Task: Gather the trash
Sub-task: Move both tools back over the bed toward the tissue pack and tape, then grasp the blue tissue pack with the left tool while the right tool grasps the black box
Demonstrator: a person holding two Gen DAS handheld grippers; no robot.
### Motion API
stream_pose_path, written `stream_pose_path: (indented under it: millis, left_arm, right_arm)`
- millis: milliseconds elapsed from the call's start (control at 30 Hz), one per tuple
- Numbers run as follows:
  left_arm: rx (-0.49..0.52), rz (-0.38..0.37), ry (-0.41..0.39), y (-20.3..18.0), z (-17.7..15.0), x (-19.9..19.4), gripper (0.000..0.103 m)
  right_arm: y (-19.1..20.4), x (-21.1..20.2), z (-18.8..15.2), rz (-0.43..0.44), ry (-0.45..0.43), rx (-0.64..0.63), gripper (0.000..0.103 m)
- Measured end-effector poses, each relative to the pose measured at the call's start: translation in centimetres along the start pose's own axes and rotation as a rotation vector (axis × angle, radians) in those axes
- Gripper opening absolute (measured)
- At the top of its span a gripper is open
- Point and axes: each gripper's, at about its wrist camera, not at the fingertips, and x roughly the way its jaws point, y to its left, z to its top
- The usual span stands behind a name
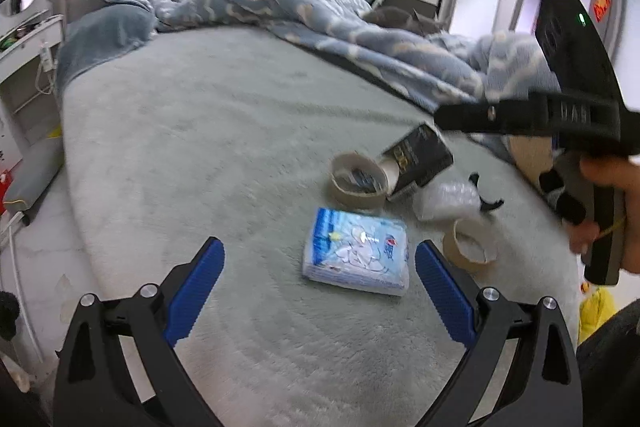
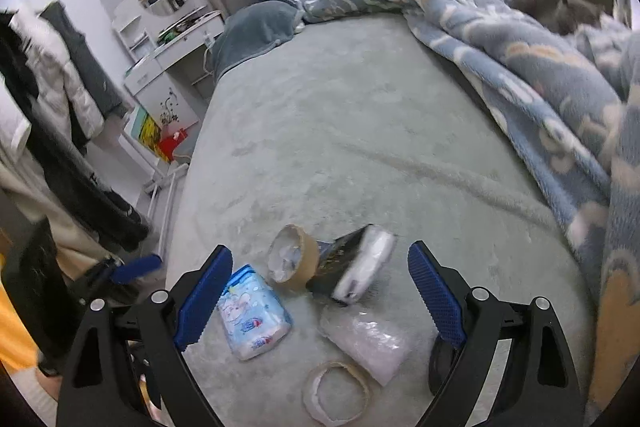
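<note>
- Both sets of tongs are spread wide and holding nothing: left tongs (image 1: 319,289), right tongs (image 2: 320,293). All the trash sits in a little cluster on the bed (image 1: 200,131), down near the foot edge closest to the person.
- Key relation, I'd say: the blue tissue pack (image 1: 357,251) lies just ahead of the left tongs, a bit right of centre between the two fingers, long axis running roughly away from the camera. From the right wrist view the same pack (image 2: 252,311) sits off by the left finger, so the left hand looks like the nearer one for it.
- The right tongs line up better with the clear plastic bag (image 2: 366,341) and the flat tape ring (image 2: 336,393), both almost under it.
- Further up the bed: a tape roll (image 1: 359,183) touching a dark box (image 1: 418,159).
- Possible snag: everything's packed close, so closing on the pack could nudge the ring beside it. The rumpled blue blanket (image 1: 360,35) is well clear.
</note>
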Motion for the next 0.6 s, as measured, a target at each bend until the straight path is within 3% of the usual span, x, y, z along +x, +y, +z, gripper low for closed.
stream_pose_path:
  millis: [200, 433, 600]
  left_arm:
    - [0.044, -0.043, 0.044, -0.5, -0.1, 2.4, 0.098]
    - [0.030, -0.123, 0.065, -0.5, -0.2, 3.7, 0.098]
    - [0.051, -0.133, 0.081, -1.6, -0.4, 4.4, 0.098]
  right_arm:
    - [-2.0, 0.3, 0.0, 0.048, 0.005, 0.136, 0.091]
    - [-1.9, 0.9, -0.1, 0.059, 0.028, 0.130, 0.091]
    - [-2.2, 1.0, -0.1, 0.043, 0.028, 0.144, 0.087]
